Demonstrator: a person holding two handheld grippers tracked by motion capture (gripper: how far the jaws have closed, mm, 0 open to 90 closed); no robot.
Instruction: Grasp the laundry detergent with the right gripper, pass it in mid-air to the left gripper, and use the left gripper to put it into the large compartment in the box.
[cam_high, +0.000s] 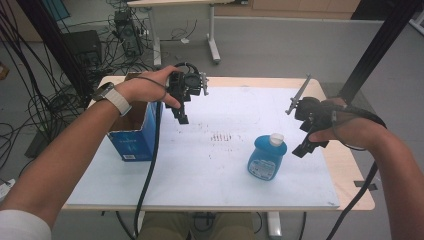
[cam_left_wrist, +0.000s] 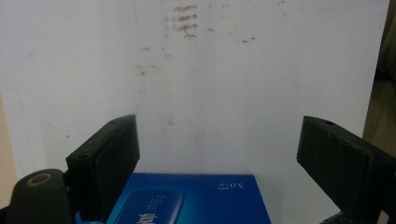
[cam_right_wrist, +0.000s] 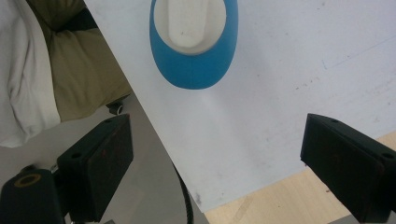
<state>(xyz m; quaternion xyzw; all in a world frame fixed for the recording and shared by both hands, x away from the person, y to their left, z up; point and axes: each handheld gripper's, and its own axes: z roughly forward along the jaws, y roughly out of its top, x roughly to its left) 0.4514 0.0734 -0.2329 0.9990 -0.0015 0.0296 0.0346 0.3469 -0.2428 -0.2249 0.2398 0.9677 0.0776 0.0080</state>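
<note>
White table (cam_high: 210, 170), both grippers (cam_high: 181, 119) (cam_high: 305, 145) raised, agape.

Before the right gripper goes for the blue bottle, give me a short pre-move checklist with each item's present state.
1. Right gripper jaws open and empty: ok.
2. Left gripper jaws open and empty, hovering by the blue box: ok.
3. Blue bottle upright on the white mat, white cap on: ok.
4. Path from the right gripper to the bottle free of other things: ok.
5. Box top open: ok; room inside it: cannot tell.
6. Bottle lined up between the right gripper's jaws: not ok, it sits off toward one side in the right gripper view.
</note>
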